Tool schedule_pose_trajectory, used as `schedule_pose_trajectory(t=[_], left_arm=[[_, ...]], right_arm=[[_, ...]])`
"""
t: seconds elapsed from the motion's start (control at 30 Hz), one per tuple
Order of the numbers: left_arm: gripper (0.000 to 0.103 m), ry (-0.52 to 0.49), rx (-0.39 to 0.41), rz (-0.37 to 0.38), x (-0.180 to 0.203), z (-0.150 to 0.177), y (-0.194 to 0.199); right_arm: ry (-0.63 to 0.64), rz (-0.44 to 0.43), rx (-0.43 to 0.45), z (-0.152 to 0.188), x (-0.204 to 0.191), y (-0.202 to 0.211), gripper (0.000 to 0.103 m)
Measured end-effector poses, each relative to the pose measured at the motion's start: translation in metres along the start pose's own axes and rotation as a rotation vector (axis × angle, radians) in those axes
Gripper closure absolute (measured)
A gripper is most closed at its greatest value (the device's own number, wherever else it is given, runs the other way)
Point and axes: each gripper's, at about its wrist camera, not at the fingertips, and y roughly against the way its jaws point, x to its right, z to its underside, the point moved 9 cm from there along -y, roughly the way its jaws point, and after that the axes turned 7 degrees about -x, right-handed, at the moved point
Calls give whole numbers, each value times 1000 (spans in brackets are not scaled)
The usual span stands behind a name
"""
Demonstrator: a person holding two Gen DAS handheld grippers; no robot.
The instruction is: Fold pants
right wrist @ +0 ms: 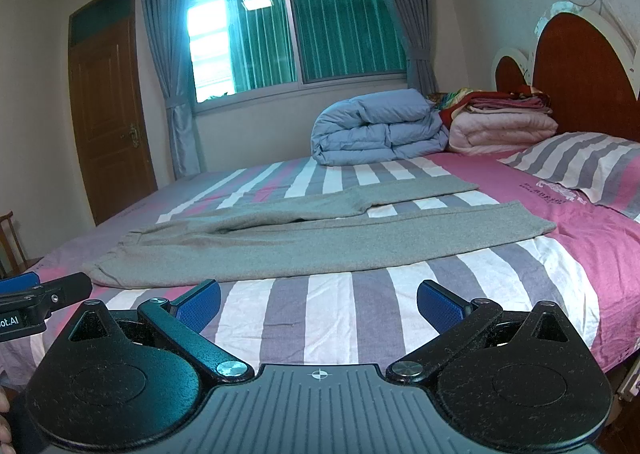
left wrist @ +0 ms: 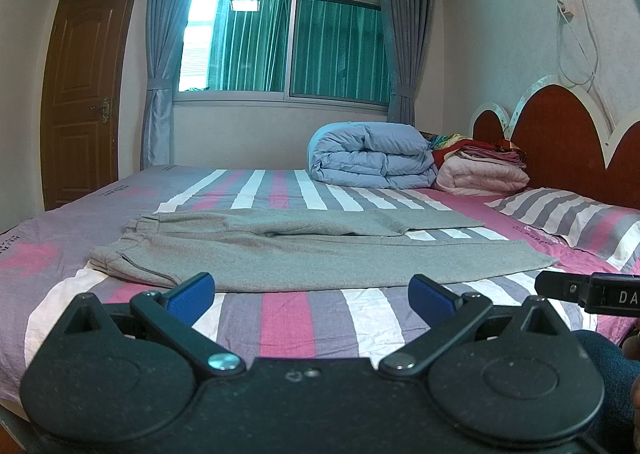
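Nothing is folded yet: the grey pants (left wrist: 304, 254) lie spread flat just ahead of the left gripper (left wrist: 312, 296) and right gripper (right wrist: 320, 304), whose jaws are spread wide and empty, hovering short of the near leg. The soft, fuzzy knit has two long legs splayed apart, with a gathered waistband to the left, on a smooth striped bedsheet (right wrist: 340, 314).

One pants (left wrist: 280, 250), two grippers, perhaps three quilts.

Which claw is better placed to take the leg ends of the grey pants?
Probably the right claw: the leg ends lie toward its side, near the pillow. The left claw faces the waistband end of the grey pants. Both are open.
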Motion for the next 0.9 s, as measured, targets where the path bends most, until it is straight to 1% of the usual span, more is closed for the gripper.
schedule_pose_trajectory(t=[0.43,0.5,0.57,0.63,0.73,0.8,0.87,0.9], left_arm=[[6,0,-3,2,0,0,0],[6,-17,-3,-6,1,-1,1],[6,-17,3,-6,-3,-4,2],[6,3,-13,3,-12,-5,-3],[6,8,-41,13,-30,-13,-16],[6,11,-74,16,-48,-21,-30],[7,3,-77,17,-70,-35,-45],[6,-3,-69,4,-83,-44,-52]], right_arm=[[0,0,-1,0,0,0,0],[-7,-8,-10,-1,-1,-1,0],[-12,-53,-24,-5,-4,-1,0],[-21,-123,-24,-13,-10,-3,0],[-21,-173,-40,-28,-15,-17,0],[5,-205,-42,-42,-21,-30,0],[47,-263,-46,-60,-29,-44,0],[73,-284,-39,-70,-34,-50,0]])
